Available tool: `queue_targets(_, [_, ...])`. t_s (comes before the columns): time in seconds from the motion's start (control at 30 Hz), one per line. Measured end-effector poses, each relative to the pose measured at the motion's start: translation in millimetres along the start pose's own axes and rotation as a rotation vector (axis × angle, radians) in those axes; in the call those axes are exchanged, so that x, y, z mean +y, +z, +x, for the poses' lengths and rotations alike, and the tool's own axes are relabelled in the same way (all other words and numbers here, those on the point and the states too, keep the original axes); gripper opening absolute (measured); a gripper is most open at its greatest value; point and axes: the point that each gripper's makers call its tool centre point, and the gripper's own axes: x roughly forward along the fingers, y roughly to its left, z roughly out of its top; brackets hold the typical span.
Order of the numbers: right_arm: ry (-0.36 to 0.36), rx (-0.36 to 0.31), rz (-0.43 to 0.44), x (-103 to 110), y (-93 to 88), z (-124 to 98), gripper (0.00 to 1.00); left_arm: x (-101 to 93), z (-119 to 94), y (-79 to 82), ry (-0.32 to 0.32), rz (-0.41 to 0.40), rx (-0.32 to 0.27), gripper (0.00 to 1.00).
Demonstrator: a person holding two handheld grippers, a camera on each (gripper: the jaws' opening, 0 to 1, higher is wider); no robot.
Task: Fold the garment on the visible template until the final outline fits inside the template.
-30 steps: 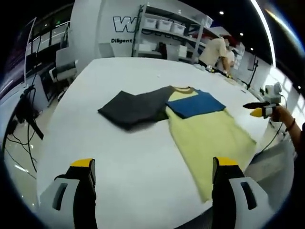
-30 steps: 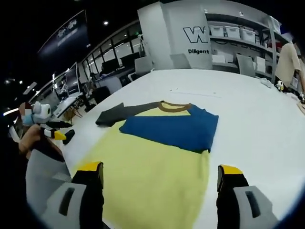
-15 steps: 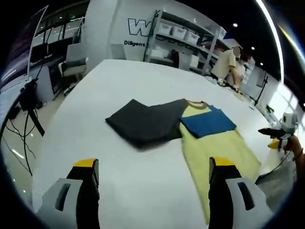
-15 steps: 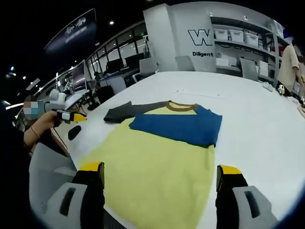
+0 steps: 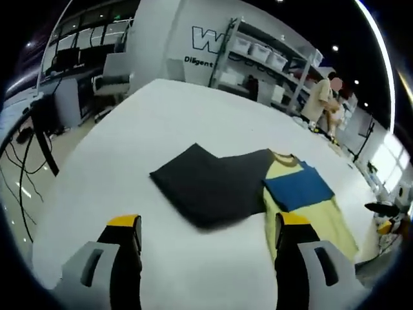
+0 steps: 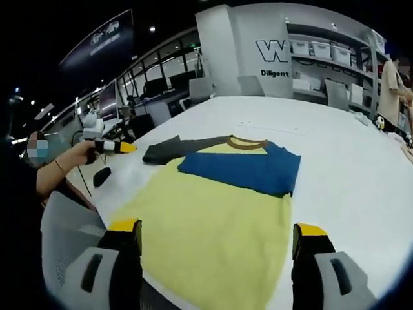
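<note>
I hold both grippers, left [image 5: 203, 236] and right [image 6: 216, 242], fingers wide and empty, above the shirt [image 6: 213, 213] on the bench [image 5: 129, 142] (blue sleeve already folded in); next, grip the dark sleeve [image 5: 210, 187].

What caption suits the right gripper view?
Open right claw over a yellow shirt, blue sleeve folded in, on a white table.

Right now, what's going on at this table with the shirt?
A person is holding two handheld grippers over a yellow T-shirt lying flat on a large white table. The left gripper and right gripper both hover with jaws open, holding nothing. The shirt's blue sleeve is folded across the chest, while the dark grey sleeve lies spread to the side. The left gripper's camera is aimed at that grey sleeve. No template outline can be made out on the table.
</note>
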Motion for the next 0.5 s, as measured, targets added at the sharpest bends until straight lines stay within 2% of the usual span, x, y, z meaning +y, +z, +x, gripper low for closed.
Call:
queue_targets(0.13, [-0.007,-0.006,0.011,0,1.2,-2,0.94,3.3,11,-2.4,0.019,-0.06,0.016,0.71])
queue_targets(0.2, [-0.007,-0.006,0.015,0,1.2,-3,0.94,2.4,15,-1.8,0.015,-0.074,0.005,0.67])
queue_targets(0.33, [-0.006,0.003,0.023,0,-0.1,-2,0.91,2.6,26,-6.0,0.031,-0.105,0.029,0.62])
queue_targets(0.47, [-0.001,0.005,0.01,3,1.0,-2,0.91,6.6,32,-10.0,0.063,-0.099,0.044,0.46])
queue_targets(0.5, [0.001,0.004,0.011,3,1.4,-2,0.92,8.6,33,-11.8,0.075,-0.096,0.05,0.45])
